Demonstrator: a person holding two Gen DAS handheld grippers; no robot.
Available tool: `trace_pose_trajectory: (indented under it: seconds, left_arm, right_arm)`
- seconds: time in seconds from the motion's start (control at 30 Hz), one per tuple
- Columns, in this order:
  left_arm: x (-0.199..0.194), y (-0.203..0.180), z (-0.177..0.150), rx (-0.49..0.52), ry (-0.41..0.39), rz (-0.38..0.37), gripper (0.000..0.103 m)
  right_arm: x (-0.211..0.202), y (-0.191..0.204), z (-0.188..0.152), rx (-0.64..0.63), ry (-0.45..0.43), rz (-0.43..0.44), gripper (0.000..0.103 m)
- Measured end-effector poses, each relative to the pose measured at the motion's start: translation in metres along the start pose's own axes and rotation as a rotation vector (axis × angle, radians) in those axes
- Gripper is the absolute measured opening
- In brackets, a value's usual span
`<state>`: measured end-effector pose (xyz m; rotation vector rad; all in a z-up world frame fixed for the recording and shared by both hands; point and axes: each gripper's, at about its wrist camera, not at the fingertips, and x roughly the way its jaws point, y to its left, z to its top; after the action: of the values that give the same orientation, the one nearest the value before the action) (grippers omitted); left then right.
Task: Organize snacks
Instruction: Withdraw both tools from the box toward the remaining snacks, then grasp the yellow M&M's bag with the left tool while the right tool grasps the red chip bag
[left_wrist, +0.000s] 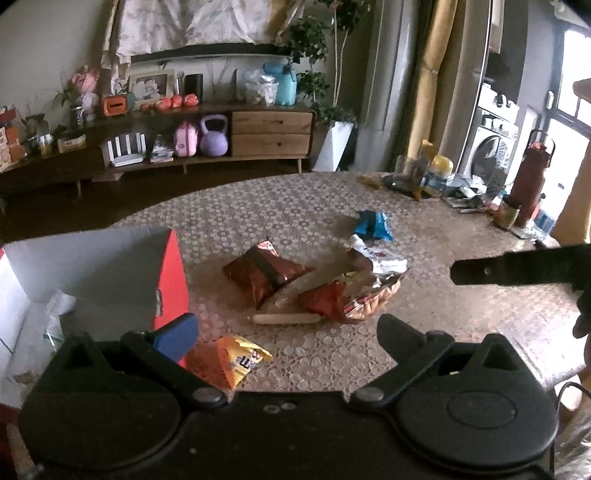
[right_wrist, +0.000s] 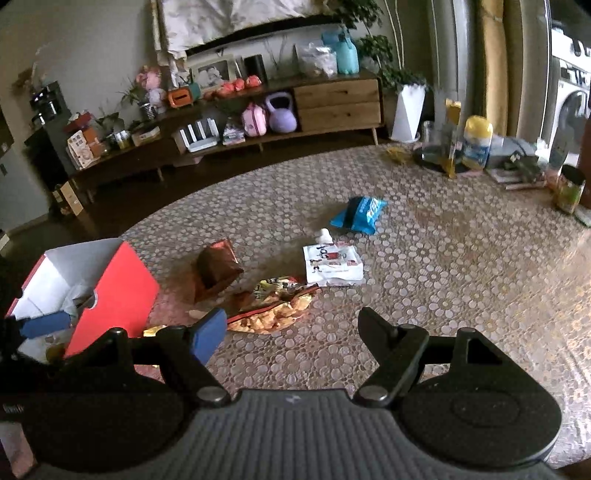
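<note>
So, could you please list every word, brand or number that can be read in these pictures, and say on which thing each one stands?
"m&m" (partly visible, upside down): on the yellow snack bag near the left gripper.
White pouch: dark handwritten-style marks and a red logo, too blurred to read.
Blue snack bag: white lettering, too blurred to read.
Orange-red chip bag: print too blurred to read.
Brown snack bag: no readable text.
</note>
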<state>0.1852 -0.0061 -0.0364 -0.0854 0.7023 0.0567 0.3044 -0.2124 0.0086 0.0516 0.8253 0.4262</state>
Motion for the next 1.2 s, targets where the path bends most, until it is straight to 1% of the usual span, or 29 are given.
trace_pose_trajectory:
  seconds: [0.1,0.17,0.27,0.33,0.4,0.53,0.6,0.67,0.73,0.87,0.9,0.93,1.07,1.13,1.2]
  left_arm:
    - [0.013,-0.008,-0.007,0.007,0.006,0.045,0.102]
    - [0.021,-0.012,-0.011,-0.01,0.014,0.081,0.102]
    - [0.035,-0.013,-0.018,-0.042,0.046,0.088,0.1]
    - [0.045,-0.014,-0.022,-0.047,0.064,0.092,0.097]
    - [0.053,-0.012,-0.026,-0.06,0.076,0.114,0.093]
    - [0.064,-0.009,-0.031,-0.077,0.082,0.156,0.09]
    - [0.071,-0.009,-0.035,-0.077,0.097,0.19,0.083]
    - [0.078,-0.007,-0.038,-0.088,0.115,0.201,0.08]
    - [0.083,-0.007,-0.042,-0.089,0.124,0.2,0.08]
    - [0.089,-0.003,-0.045,-0.108,0.129,0.222,0.077]
    - [0.091,-0.003,-0.046,-0.111,0.132,0.229,0.075]
    - [0.093,-0.002,-0.046,-0.112,0.133,0.235,0.075]
    - [0.097,0.001,-0.045,-0.123,0.133,0.241,0.067]
    - [0.098,0.002,-0.045,-0.128,0.134,0.248,0.062]
    - [0.099,0.004,-0.044,-0.134,0.141,0.251,0.054]
  right_arm:
    - [0.016,-0.004,0.0,0.022,0.017,0.007,0.078]
    - [0.026,-0.006,0.0,0.038,0.03,0.008,0.078]
    - [0.041,-0.008,0.001,0.06,0.052,0.009,0.078]
    - [0.051,-0.009,0.003,0.082,0.063,0.007,0.078]
    - [0.06,-0.01,0.005,0.105,0.073,0.003,0.078]
    - [0.082,-0.012,0.005,0.172,0.098,-0.012,0.078]
    - [0.092,-0.013,0.003,0.213,0.114,-0.009,0.078]
    - [0.102,-0.013,0.002,0.231,0.126,-0.007,0.078]
    - [0.107,-0.012,0.001,0.237,0.124,0.004,0.078]
    - [0.117,-0.01,0.002,0.256,0.13,0.02,0.078]
    - [0.119,-0.01,0.002,0.263,0.132,0.026,0.077]
    - [0.121,-0.009,0.002,0.269,0.134,0.031,0.074]
    - [0.129,-0.007,0.001,0.291,0.145,0.055,0.067]
    - [0.131,-0.008,0.0,0.315,0.147,0.07,0.062]
    - [0.131,-0.008,-0.001,0.332,0.143,0.08,0.058]
